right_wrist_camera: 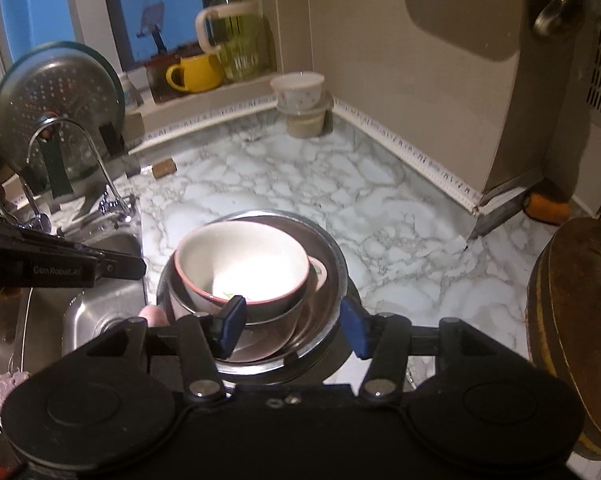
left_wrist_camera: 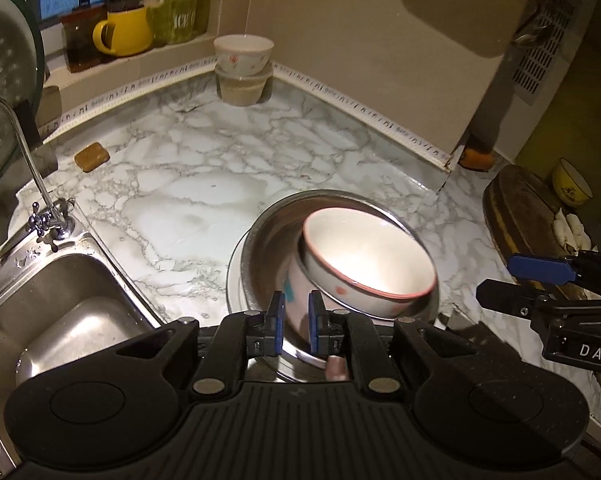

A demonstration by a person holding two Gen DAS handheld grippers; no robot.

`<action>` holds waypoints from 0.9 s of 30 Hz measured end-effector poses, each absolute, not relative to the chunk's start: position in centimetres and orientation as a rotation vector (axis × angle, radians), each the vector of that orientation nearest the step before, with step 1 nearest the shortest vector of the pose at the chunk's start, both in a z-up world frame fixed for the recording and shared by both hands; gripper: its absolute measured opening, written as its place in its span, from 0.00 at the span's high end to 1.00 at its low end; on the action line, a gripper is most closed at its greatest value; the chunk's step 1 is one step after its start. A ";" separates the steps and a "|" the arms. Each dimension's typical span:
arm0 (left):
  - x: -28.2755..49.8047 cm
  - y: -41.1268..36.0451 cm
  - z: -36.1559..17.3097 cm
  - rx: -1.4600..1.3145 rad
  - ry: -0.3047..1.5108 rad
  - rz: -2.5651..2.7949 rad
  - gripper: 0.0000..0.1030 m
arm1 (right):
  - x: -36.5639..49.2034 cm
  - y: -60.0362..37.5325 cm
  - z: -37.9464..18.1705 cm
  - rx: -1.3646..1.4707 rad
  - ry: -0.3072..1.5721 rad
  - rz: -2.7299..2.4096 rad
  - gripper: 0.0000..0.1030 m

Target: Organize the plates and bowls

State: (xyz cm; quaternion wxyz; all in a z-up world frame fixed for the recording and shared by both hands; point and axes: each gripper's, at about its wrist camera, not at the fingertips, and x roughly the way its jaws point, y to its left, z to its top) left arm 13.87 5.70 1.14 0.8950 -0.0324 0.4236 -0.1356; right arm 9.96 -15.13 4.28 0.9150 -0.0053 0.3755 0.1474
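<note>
A steel bowl [left_wrist_camera: 256, 232] [right_wrist_camera: 336, 256] stands on the marble counter near its front edge. Inside it a white ceramic bowl with a pink rim [left_wrist_camera: 364, 252] [right_wrist_camera: 240, 256] lies tilted on a second spotted bowl [left_wrist_camera: 296, 284] [right_wrist_camera: 320, 276]. My left gripper [left_wrist_camera: 296, 316] [right_wrist_camera: 140, 268] is shut just before the steel bowl's near rim; only a thin slit shows between its blue pads and I see nothing clamped there. My right gripper [right_wrist_camera: 294, 328] [left_wrist_camera: 496, 280] is open on the bowl's right side, its pads touching nothing.
A steel sink [left_wrist_camera: 60, 300] [right_wrist_camera: 100, 312] and tap [left_wrist_camera: 28, 152] lie to the left. A spotted bowl [left_wrist_camera: 242, 54] [right_wrist_camera: 298, 88] sits on a tub in the back corner. A round wooden block [left_wrist_camera: 520, 208] [right_wrist_camera: 572, 320] and a yellow bowl [left_wrist_camera: 572, 188] stand at right.
</note>
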 end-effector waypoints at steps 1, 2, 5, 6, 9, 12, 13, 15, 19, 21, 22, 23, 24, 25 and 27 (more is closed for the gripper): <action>13.5 5.5 1.2 -0.066 0.867 -0.278 0.90 | 9.6 -15.2 4.4 -0.010 0.756 0.311 0.45; 13.2 5.3 1.3 -0.064 0.857 -0.273 0.90 | 9.2 -15.3 4.5 -0.014 0.741 0.314 0.43; 12.2 4.7 1.4 -0.081 0.839 -0.268 0.90 | 8.3 -15.3 4.9 -0.041 0.689 0.333 0.38; 11.9 4.5 1.3 -0.087 0.835 -0.264 0.90 | 8.0 -15.3 5.0 -0.052 0.671 0.341 0.36; 10.7 3.7 1.2 -0.101 0.811 -0.246 0.90 | 7.2 -15.4 5.1 -0.076 0.630 0.362 0.34; 9.5 2.9 1.1 -0.096 0.784 -0.219 0.90 | 6.6 -15.8 4.9 -0.062 0.619 0.400 0.28; 9.1 2.7 1.1 -0.090 0.774 -0.212 0.90 | 6.3 -15.9 4.7 -0.061 0.614 0.407 0.27; 8.4 2.3 1.1 -0.082 0.757 -0.196 0.89 | 6.0 -16.1 4.4 -0.055 0.599 0.418 0.24; 7.2 2.2 0.9 -0.106 0.731 -0.170 0.45 | 5.1 -16.7 4.0 -0.028 0.549 0.434 0.18; 6.6 2.2 0.9 -0.118 0.711 -0.148 0.35 | 4.5 -16.9 3.9 -0.033 0.519 0.438 0.12; 6.4 2.1 0.9 -0.119 0.705 -0.143 0.35 | 4.2 -17.0 3.9 -0.039 0.507 0.443 0.10; 6.1 2.1 0.9 -0.119 0.701 -0.138 0.34 | 4.0 -17.0 3.9 -0.045 0.497 0.449 0.08; 5.9 2.0 0.9 -0.116 0.697 -0.134 0.32 | 3.7 -17.1 3.9 -0.047 0.485 0.455 0.06; 5.6 1.9 0.9 -0.113 0.692 -0.125 0.29 | 3.5 -17.1 4.0 -0.047 0.472 0.461 0.01; 5.2 1.8 1.1 -0.116 0.679 -0.115 0.28 | 3.3 -17.2 4.1 -0.047 0.452 0.464 0.00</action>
